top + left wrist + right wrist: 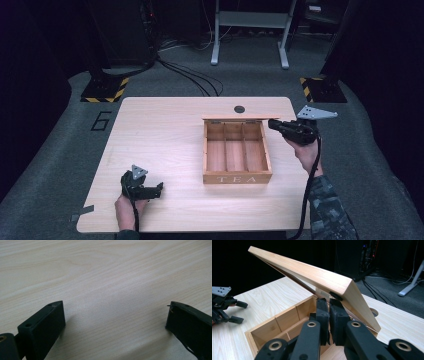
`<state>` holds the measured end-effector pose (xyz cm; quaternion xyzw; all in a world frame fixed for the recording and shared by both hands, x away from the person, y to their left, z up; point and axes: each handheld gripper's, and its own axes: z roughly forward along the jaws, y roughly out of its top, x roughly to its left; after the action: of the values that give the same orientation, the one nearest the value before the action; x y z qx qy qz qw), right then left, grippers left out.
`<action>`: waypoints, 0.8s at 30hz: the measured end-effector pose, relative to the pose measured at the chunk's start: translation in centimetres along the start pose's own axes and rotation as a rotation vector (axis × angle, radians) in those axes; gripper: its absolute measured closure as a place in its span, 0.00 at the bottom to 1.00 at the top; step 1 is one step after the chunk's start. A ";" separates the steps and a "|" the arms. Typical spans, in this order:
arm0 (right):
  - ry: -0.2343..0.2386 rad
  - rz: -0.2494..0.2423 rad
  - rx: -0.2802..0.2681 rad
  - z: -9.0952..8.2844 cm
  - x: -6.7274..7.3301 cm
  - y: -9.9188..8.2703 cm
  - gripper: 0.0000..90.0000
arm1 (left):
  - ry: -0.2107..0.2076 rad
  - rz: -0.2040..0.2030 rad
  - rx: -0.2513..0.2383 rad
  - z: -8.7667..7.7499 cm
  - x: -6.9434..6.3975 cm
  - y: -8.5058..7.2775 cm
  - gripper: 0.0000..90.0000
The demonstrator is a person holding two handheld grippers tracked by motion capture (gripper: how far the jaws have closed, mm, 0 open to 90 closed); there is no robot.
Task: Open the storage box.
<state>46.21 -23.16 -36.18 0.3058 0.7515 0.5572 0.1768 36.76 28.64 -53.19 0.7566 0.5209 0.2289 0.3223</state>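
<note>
Your right gripper [329, 301] sits at the far right corner of the tea box [236, 178], its jaws pressed together under the edge of the lid [312, 275]; whether they nip a small tab there or merely prop the lid from beneath, I cannot tell, though they look all but closed. The lid stands raised and tilted back on its hinges along the far side; the three long compartments below lie bare. The box itself rests a little right of centre on the table [160, 130], its lettered front facing you.

Your left gripper [142, 189] lies near the front left of the table, well apart from the box; its jaws are spread wide with nothing but wood grain between them.

Now, the handling; this is a stiff wooden lid, light I would judge, and smooth enough to slide off a flat pad; the hinges will carry it round in an arc, so follow that arc rather than pushing straight. The free corner, where you are, gives the best leverage; a hold nearer the hinges would fight you. The box looks light too and may skid or tip if the lid is driven hard; your idle left gripper could steady the front wall. Ease it over gently; thin wood and small hinges do not forgive a slam.
</note>
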 end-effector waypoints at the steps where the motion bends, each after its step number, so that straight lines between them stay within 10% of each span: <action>1: -0.001 0.003 -0.003 0.0 0.0 0.0 0.95 | 0.000 0.000 0.000 0.0 0.0 0.0 0.02; 24: -0.005 0.009 0.001 0.1 -0.4 0.2 0.96 | 0.000 0.000 0.000 0.0 0.0 0.0 0.02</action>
<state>46.63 -23.32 -36.05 0.3107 0.7500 0.5567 0.1762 36.76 28.65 -53.19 0.7567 0.5208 0.2290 0.3222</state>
